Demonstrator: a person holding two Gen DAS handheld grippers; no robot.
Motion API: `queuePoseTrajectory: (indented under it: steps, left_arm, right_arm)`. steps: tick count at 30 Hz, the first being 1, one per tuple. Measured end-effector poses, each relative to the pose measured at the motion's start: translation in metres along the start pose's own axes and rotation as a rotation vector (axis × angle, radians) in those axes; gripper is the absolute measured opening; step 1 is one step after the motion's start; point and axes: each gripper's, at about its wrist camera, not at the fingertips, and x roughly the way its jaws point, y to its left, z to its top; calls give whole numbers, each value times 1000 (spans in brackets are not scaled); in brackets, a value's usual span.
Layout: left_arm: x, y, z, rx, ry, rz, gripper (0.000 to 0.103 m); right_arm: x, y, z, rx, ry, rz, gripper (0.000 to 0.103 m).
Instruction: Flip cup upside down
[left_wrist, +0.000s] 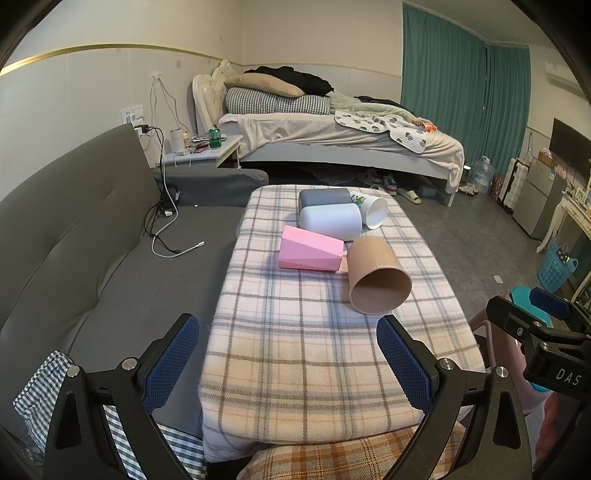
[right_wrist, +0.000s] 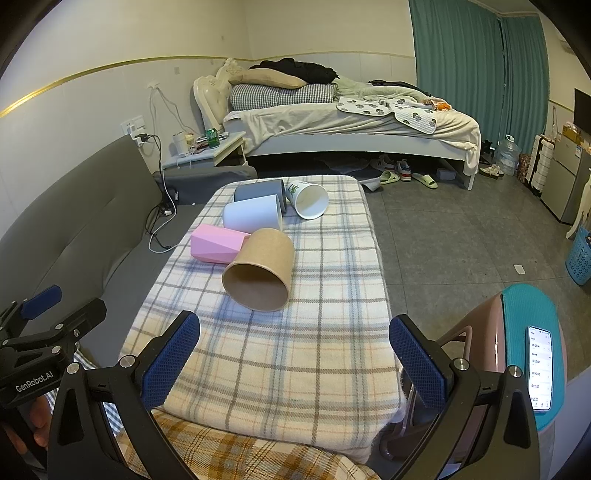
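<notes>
Several cups lie on their sides on a plaid-covered table (left_wrist: 295, 350) (right_wrist: 295, 350). Nearest is a brown paper cup (left_wrist: 376, 273) (right_wrist: 260, 269), its mouth facing me. Behind it lie a pink faceted cup (left_wrist: 310, 249) (right_wrist: 216, 245), a white cup (left_wrist: 328, 221) (right_wrist: 251, 216), a grey cup (left_wrist: 323, 197) (right_wrist: 258, 190) and a white paper cup with a green print (left_wrist: 373, 210) (right_wrist: 308, 201). My left gripper (left_wrist: 288, 362) is open and empty over the table's near end. My right gripper (right_wrist: 295, 360) is open and empty, short of the brown cup.
A grey sofa (left_wrist: 92, 240) with cables (left_wrist: 166, 229) runs along the table's left. A chair with a teal seat (right_wrist: 528, 332) carrying a phone (right_wrist: 540, 367) stands at the right. A bed (left_wrist: 332, 136) is behind. A blue basket (left_wrist: 554, 266) stands on the floor.
</notes>
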Motion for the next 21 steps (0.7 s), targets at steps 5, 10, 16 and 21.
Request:
queuePoseTrajectory:
  steps: [5,10,16,21]
  left_arm:
    - [0,0,-1,0,0,0,100]
    - [1,-4,-1,0,2,1,100]
    - [1,-4,-1,0,3,0,100]
    - [2,-5,-2,1,5,0,100]
  right_arm:
    - [0,0,0,1,0,1,103]
    - [0,0,0,1,1,1,103]
    - [0,1,0,1,-1,1,103]
    - [0,1,0,-1,-1,1,103]
